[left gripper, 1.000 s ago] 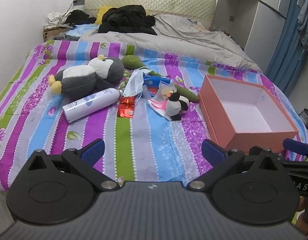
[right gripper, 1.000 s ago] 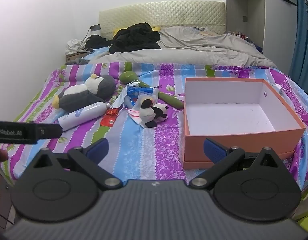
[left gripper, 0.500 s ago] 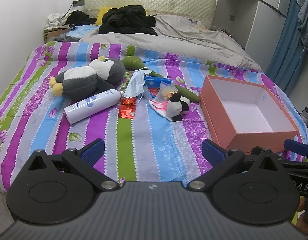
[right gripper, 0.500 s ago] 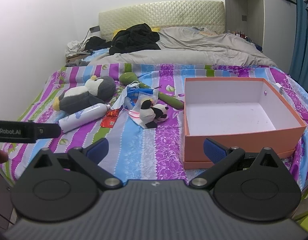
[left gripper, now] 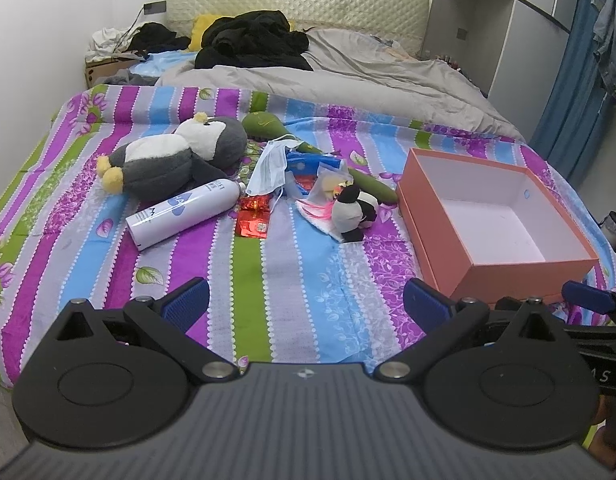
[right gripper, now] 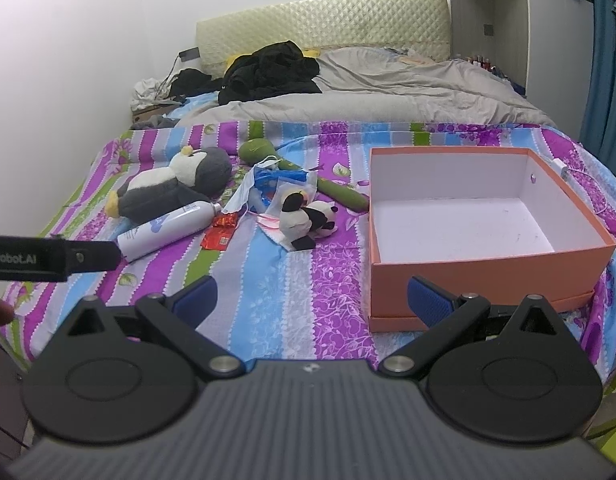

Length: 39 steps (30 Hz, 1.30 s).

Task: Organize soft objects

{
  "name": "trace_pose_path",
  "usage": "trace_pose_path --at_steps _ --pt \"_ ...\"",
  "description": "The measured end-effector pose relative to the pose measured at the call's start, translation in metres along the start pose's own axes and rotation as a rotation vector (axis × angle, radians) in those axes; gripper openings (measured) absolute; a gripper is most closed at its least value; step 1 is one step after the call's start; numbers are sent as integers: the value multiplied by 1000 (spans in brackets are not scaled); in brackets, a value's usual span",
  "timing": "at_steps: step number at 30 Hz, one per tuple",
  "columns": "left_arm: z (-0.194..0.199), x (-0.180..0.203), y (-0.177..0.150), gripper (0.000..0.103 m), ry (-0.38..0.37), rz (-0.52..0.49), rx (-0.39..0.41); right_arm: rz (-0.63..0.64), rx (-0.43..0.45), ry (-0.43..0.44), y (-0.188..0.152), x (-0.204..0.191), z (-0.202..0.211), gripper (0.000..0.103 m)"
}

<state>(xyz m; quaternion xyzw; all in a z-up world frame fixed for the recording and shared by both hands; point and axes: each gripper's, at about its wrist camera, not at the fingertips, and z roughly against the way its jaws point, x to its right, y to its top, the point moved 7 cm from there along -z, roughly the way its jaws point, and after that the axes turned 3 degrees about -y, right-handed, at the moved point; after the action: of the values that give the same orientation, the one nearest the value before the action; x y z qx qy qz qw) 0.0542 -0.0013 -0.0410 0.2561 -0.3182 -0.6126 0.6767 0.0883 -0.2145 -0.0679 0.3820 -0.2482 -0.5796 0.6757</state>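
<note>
Both grippers, left [left gripper: 305, 304] and right [right gripper: 312, 298], are wide open and empty. The panda [right gripper: 305, 220] lies far-left of the right one, just left of the box [right gripper: 488, 268].

striped bedspread [left gripper: 247, 280]: thin printed cloth, smooth, faintly sheeny. grey penguin toy [left gripper: 171, 160]: plush, fuzzy and matt. small black-and-white toy [left gripper: 354, 212]: same soft pile. white spray can [left gripper: 183, 212]: smooth, semi-gloss, looked like coated metal. red sachets [left gripper: 253, 220]: shiny crinkled foil. face mask [left gripper: 269, 168]: matt non-woven fabric. salmon box [right gripper: 488, 264]: matt card outside, plain white paper lining. green pod-shaped toy [right gripper: 336, 190]: smooth matt cloth. headboard [right gripper: 324, 36]: quilted, slightly glossy leatherette. grey duvet [left gripper: 348, 76]: soft, rumpled, dull.
</note>
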Motion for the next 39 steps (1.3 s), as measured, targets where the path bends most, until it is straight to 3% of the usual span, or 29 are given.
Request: trace_pose_path --at_steps 39 --pt "-15 -9 -10 103 -14 20 -18 -10 -15 23 -6 -4 -9 103"
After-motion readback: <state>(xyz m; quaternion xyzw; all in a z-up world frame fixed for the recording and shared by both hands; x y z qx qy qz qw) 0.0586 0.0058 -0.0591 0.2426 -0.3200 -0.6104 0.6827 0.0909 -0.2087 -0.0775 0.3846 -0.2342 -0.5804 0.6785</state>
